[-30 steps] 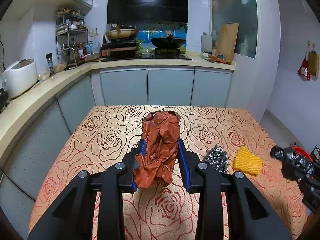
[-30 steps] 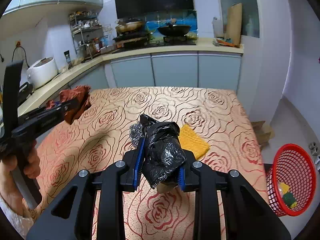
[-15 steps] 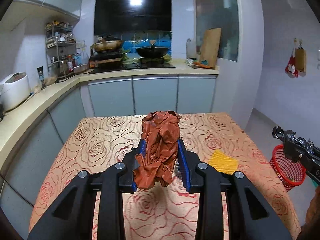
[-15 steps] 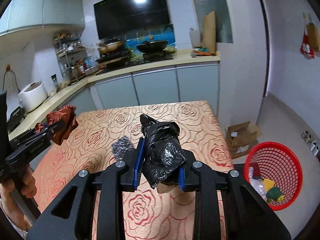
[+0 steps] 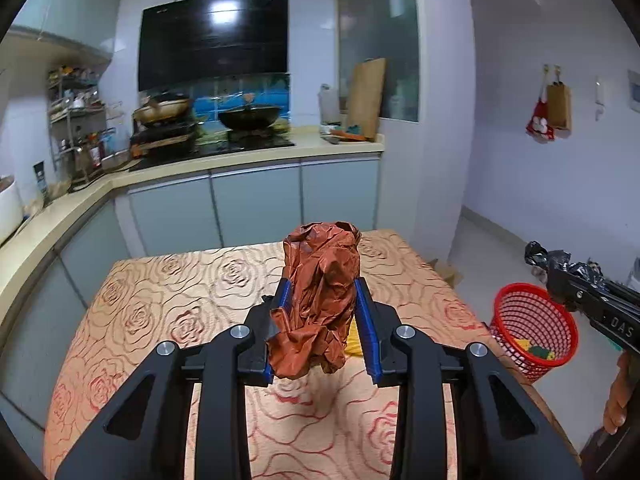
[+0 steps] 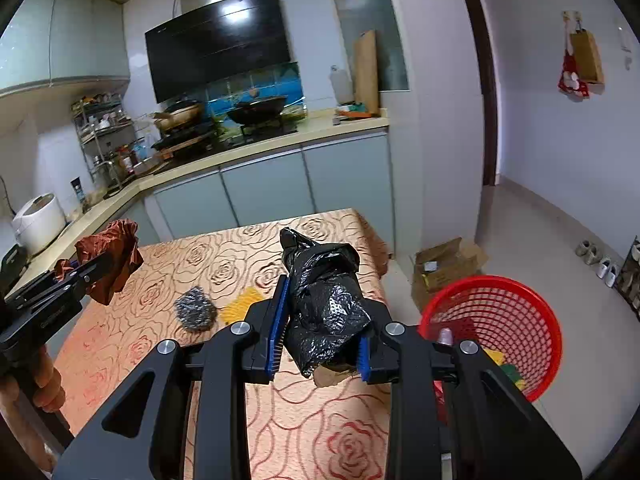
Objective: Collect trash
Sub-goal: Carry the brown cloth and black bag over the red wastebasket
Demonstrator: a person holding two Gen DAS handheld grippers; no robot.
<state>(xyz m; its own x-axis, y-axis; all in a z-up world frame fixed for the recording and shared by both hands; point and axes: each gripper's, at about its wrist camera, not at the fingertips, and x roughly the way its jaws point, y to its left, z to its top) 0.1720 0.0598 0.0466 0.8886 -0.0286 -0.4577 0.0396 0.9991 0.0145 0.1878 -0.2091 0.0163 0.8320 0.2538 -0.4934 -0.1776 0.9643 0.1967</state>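
My left gripper (image 5: 322,320) is shut on a crumpled rust-brown plastic bag (image 5: 320,292), held above the rose-patterned table (image 5: 168,300). The same brown bag (image 6: 110,260) shows at the left of the right wrist view. My right gripper (image 6: 322,334) is shut on a crumpled black plastic bag (image 6: 324,312), above the table's right side. A red mesh basket (image 6: 516,320) stands on the floor to the right of the table, with some yellow and green scraps inside. The basket (image 5: 532,328) and the right gripper's black bag (image 5: 560,258) also show at the right of the left wrist view.
A steel wool scourer (image 6: 195,312) and a yellow sponge cloth (image 6: 240,304) lie on the table (image 6: 180,264). A cardboard box (image 6: 444,268) sits on the floor beyond the basket. Kitchen counters (image 5: 72,208) run along the left and back. A hand (image 6: 44,380) grips the left tool.
Both grippers have swung to the right and risen a little, each still holding its bag. The red basket has come into the left wrist view and sits closer in the right wrist view.
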